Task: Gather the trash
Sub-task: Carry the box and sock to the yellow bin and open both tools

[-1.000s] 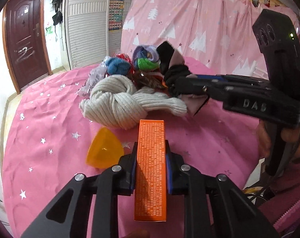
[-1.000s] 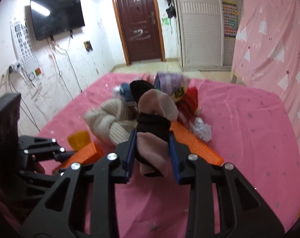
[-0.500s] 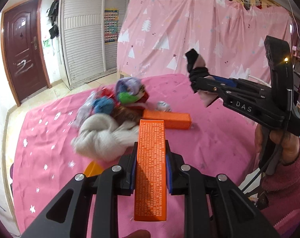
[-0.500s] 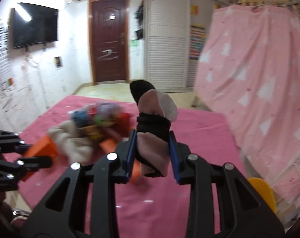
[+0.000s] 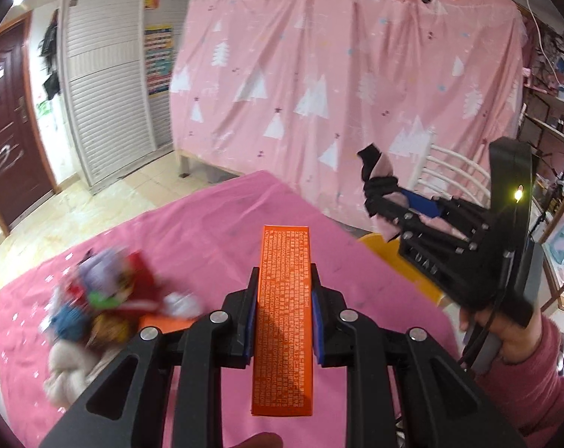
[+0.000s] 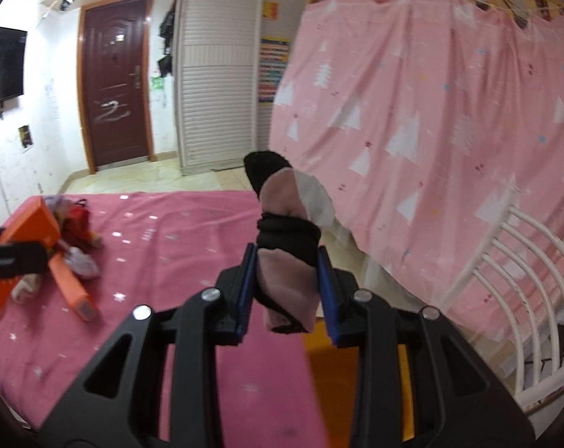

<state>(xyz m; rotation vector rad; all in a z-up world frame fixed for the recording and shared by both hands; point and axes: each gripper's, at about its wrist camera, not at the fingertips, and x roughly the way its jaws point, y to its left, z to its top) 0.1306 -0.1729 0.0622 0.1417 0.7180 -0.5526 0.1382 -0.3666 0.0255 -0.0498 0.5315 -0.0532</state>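
While both tools are raised above the table (image 5: 214, 231), which is covered by a pink star-printed cloth, each is seen to be loaded. The left gripper (image 5: 283, 300) is clamped narrowly on an orange printed carton (image 5: 283, 321), which is held lengthwise between the blue pads and projects past the fingertips. The right gripper (image 6: 286, 280) is closed on a rolled pink-and-black sock (image 6: 287, 246), whose black toe stands up above the fingertips; in the left wrist view the same gripper (image 5: 384, 201) is seen beyond the table's right edge, gripped from below by a hand (image 5: 505, 328) in a pink sleeve, with the sock (image 5: 377, 179) at its tip. A yellow-orange container (image 6: 352, 373) is noted just off that right edge, under the right gripper; only part of it is visible and its kind cannot be told. Remaining items are gathered near the table's left edge: a blurred heap of coloured socks (image 5: 102, 298), a cream knitted scarf (image 5: 72, 369) beside it toward the near edge, a crumpled white wrapper (image 6: 82, 265), and a second orange carton (image 6: 72, 287) lying flat against the heap. Behind the table, a pink curtain printed with white trees (image 5: 337, 86) is hung, with a white railed frame (image 6: 524, 283) at its foot, and a brown door (image 6: 114, 86) is recorded at the far wall.
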